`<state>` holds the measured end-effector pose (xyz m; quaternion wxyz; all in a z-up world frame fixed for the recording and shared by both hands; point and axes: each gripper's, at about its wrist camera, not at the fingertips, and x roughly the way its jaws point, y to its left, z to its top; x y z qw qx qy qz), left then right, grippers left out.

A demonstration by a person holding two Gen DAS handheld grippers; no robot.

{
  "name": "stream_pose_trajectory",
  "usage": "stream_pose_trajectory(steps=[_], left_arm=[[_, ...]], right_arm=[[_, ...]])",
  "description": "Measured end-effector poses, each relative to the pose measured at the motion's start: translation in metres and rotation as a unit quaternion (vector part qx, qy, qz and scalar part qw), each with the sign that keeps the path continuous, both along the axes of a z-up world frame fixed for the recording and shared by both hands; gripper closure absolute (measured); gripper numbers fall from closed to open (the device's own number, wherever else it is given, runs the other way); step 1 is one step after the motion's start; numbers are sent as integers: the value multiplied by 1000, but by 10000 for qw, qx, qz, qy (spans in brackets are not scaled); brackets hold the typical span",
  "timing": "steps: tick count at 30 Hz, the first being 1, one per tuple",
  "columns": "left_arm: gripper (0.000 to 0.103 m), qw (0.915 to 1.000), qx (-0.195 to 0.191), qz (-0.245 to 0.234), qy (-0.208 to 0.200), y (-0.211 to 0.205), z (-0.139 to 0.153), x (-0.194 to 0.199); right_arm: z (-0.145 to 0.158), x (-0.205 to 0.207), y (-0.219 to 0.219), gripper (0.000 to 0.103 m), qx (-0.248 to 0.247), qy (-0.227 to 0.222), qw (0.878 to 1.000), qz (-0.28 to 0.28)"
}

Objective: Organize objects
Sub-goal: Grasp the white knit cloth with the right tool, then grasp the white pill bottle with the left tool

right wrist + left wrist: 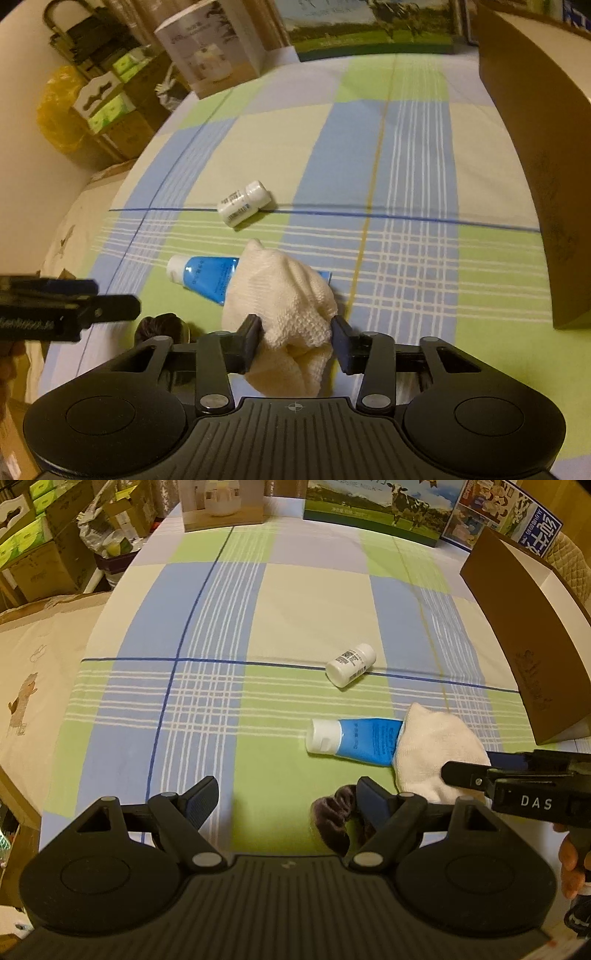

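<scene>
A white cloth (288, 295) lies on the plaid tablecloth, draped over the end of a blue tube with a white cap (201, 275). My right gripper (297, 343) is shut on the near part of the cloth. In the left wrist view the cloth (436, 753) and tube (354, 740) lie ahead to the right. My left gripper (288, 799) is open and empty; a dark scrunchie (334, 821) lies by its right finger. A small white bottle (351, 664) lies on its side further out.
A brown open box (524, 627) stands at the right; it also shows in the right wrist view (535, 147). Printed cartons (373, 506) line the far edge of the table. Cardboard boxes (48, 554) are stacked past the left edge.
</scene>
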<state>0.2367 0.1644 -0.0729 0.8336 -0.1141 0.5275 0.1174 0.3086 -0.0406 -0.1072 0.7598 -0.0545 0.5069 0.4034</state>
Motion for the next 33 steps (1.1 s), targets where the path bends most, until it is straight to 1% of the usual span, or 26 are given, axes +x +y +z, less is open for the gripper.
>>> stream_pose_trajectory(steps=[1,2,3,7,9,12,17,20,22,26,30,33], left_arm=[[24,10000,-7,-30,-1,0,-1,3],[24,10000,-16,-60,-3,-1,-2,5],[24,10000,-23,-93,-7,-1,-3,8],[24,9996,-19,-270,-74,-3,-4,21],[24,9993,-18,-366,-121,-4,-5,28],[24,9983,47,-544,-214,-7,-7,39],[25,9948,150,-949,-324,-11,-13,64],[26,9914,224,-1231,-396,-12,-17,80],[30,9889,240,-1404,-411,-13,-21,92],[32,9852,250,-1642,-418,-16,-29,111],[40,9818,245,-1854,-341,-20,-38,125],[48,9798,240,-1969,-257,-21,-44,131]], right_arm=[[2,0,-1,78,19,-82,10000,18],[3,0,-3,82,59,-110,9999,10],[5,1,-5,83,88,-114,9999,-22],[15,7,-16,84,157,-253,9992,-255],[21,13,-24,84,185,-303,9981,-496],[27,23,-35,84,96,-378,9958,-825],[28,35,-53,84,-16,-373,9918,-1221],[25,39,-61,84,-94,-350,9896,-1396],[24,40,-63,84,-131,-314,9885,-1474],[21,43,-68,84,-182,-290,9858,-1646],[20,45,-67,84,-222,-316,9826,-1817],[20,49,-68,84,-247,-317,9810,-1900]])
